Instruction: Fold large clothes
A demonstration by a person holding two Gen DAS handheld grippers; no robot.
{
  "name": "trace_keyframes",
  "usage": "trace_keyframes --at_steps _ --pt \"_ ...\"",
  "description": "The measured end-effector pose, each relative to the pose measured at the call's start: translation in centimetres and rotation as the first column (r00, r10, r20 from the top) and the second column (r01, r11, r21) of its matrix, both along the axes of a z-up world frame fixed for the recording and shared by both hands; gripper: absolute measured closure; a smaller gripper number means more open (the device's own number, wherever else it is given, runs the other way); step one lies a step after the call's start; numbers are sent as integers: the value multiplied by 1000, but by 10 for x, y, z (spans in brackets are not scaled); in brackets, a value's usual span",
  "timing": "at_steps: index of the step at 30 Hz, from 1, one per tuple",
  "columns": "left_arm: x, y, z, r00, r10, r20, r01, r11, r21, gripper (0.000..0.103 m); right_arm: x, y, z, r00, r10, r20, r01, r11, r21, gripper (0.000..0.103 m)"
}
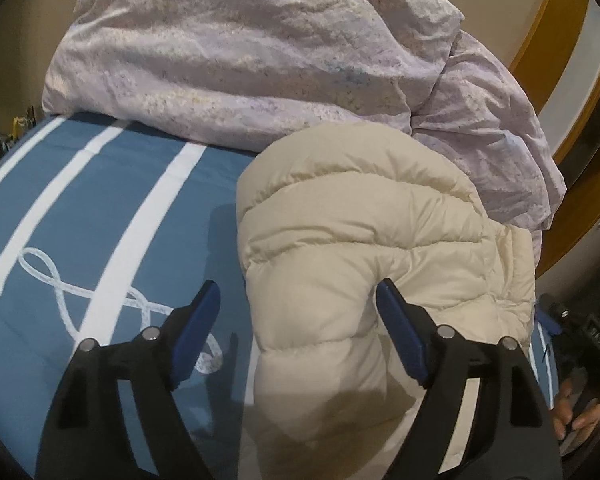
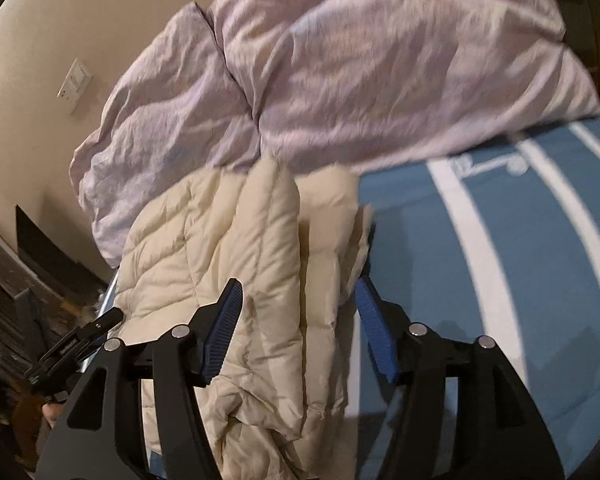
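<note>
We see the puffy coat [image 1: 364, 248] folded on the bed [image 1: 100, 208]. Our left gripper [image 1: 300, 320] and right gripper [image 2: 300, 320] gape wide, coat between them toward 12 o'clock, not pinched.

Cream quilted jacket [image 1: 380, 248] — blue, white-striped bedspread [image 1: 100, 208] — lilac duvet [image 1: 240, 48].

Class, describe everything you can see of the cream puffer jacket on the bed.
The cream puffer jacket is quilted in puffy stitched bands of smooth, slightly shiny fabric. It lies folded into a thick bundle on the blue striped bedcover, its far end against the crumpled lilac duvet. Both grippers stand open around it, gripping nothing.
</note>
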State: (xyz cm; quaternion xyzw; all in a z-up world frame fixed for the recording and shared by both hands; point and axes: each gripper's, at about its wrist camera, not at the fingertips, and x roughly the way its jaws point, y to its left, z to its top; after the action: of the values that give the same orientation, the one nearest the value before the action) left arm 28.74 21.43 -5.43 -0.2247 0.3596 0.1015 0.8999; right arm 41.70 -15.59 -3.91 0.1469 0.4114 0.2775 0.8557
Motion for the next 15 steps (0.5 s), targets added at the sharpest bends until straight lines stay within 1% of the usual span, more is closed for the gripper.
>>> trace_keyframes --at_steps 4,8,9,12,15 --pt "1 -15 8 1000 -14 1 14 998 65 21 -10 25 12 996 63 64 -61 998 -34 42" --pt "5 -38 18 999 -35 11 32 986 163 14 -24 64 19 978 127 164 -102 983 -153 42" --pt "7 -42 20 999 -40 14 37 983 180 14 -25 73 19 974 136 182 -103 978 -179 42" --pt "14 -55 31 998 -51 26 43 968 246 12 -25 89 16 964 145 221 -95 970 -223 42" --pt "25 -65 35 999 -46 29 34 946 323 11 -21 97 8 957 135 255 -62 959 -277 42"
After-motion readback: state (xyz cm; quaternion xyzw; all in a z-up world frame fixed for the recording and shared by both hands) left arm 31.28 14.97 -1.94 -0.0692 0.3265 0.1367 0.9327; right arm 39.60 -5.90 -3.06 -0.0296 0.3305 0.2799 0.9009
